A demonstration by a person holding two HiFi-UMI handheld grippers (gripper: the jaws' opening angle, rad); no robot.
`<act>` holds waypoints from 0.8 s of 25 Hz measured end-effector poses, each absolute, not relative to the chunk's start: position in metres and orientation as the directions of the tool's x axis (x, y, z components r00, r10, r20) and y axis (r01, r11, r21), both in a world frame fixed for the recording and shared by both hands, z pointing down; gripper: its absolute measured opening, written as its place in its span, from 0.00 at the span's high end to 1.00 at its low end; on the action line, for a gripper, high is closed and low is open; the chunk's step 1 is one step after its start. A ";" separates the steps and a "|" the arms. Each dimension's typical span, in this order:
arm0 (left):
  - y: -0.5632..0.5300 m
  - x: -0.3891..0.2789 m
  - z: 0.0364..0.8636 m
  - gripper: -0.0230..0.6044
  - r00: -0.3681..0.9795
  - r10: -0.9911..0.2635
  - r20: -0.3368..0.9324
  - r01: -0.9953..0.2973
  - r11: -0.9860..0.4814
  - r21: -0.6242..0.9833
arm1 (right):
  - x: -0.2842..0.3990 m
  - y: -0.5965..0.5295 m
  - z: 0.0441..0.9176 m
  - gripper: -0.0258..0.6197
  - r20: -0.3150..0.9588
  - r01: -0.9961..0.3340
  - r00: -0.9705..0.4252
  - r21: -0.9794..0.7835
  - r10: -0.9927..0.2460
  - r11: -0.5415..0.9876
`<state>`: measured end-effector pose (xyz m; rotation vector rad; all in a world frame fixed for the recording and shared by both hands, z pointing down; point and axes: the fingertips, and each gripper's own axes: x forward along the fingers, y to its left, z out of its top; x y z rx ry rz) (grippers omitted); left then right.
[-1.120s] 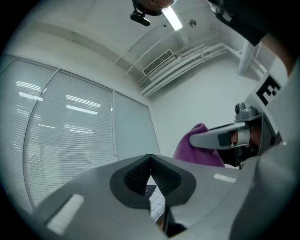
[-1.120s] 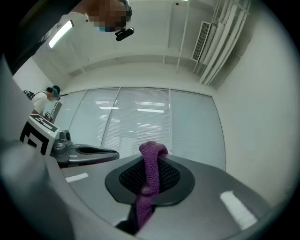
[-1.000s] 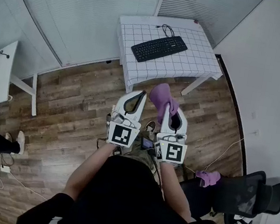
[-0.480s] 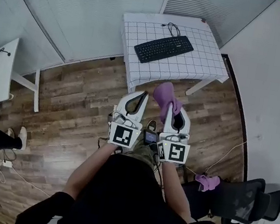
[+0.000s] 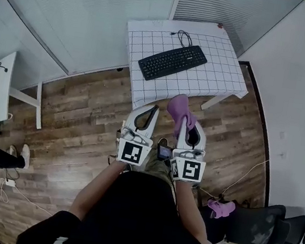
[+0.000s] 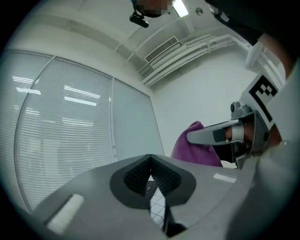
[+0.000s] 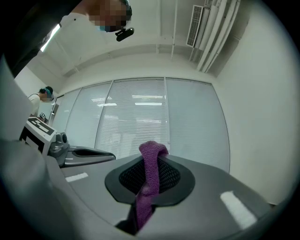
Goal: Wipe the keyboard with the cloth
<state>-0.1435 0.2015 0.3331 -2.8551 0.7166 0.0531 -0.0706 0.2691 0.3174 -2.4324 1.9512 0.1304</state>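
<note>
Head view: both claws closer to tabletop (image 5: pixel 220 72) edge than second ago; approach under way, wiping not begun. right claw (image 5: pixel 184 119) pinching purple cloth (image 5: pixel 178 103). left claw (image 5: pixel 155 109) pressed together, empty. keyboard (image 5: pixel 172 62) lies on tabletop, well ahead, untouched.

Bright even ceiling light, soft shadows, strong fisheye edge distortion, blurred near foreground

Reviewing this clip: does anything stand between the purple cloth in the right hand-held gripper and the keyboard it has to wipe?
Nothing visible does. From the cloth, pinched in the right hand-held gripper, only bare wood floor and the table's near edge lie before the keyboard, whose keys are uncovered.
</note>
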 end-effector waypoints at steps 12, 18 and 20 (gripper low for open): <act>0.158 -0.053 0.332 0.96 0.851 -0.524 -0.031 -0.519 -0.832 -0.196 | 0.029 0.217 0.315 0.91 -0.058 -0.990 0.143 -0.022 -0.988 -0.142; 0.142 -0.002 0.337 0.97 0.841 -0.540 -0.017 -0.531 -0.820 -0.214 | 0.076 0.193 0.323 0.91 -0.030 -0.997 0.066 -0.029 -0.997 -0.065; 0.136 0.010 0.341 0.96 0.829 -0.559 -0.005 -0.548 -0.809 -0.212 | 0.092 0.186 0.325 0.91 -0.028 -0.998 0.047 -0.035 -0.998 -0.046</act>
